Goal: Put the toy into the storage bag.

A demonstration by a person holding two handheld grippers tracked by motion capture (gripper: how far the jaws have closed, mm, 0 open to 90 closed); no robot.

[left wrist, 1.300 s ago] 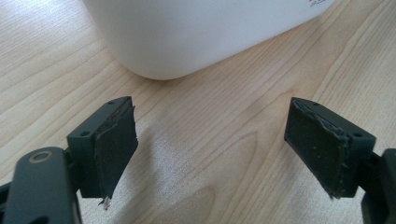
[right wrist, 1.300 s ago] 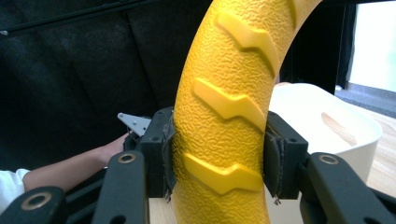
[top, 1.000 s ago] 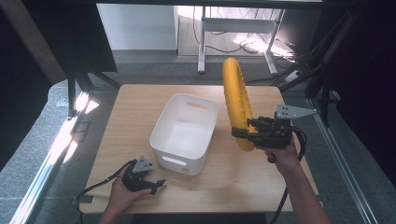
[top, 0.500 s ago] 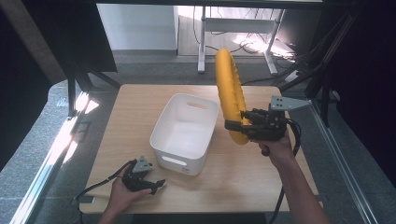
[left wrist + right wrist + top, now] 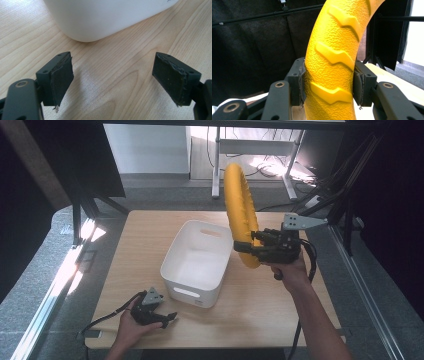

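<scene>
Two grippers are working at the wooden table (image 5: pixel 280 315), and only one is carrying anything: the right gripper (image 5: pixel 246 249) is clamping the lower part of a yellow ring (image 5: pixel 239 205), its black jaws pressing on both sides of the textured, ridged band, as the right gripper view is showing (image 5: pixel 329 75). That ring is hanging in the air just beside the right-hand rim of the white bin (image 5: pixel 197 262), standing nearly upright on edge, its long dimension running up from the jaws and leaning slightly away from the person, with its flat face turning toward the bin. My guess is that the ring is heading into the bin; doing that well is calling for tilting it toward flat above the opening so it is clearing the rim, and releasing low. Meanwhile the left gripper (image 5: pixel 167 319) is resting on the table near the bin's front corner, jaws spread wide and gripping nothing (image 5: pixel 112 82).
</scene>
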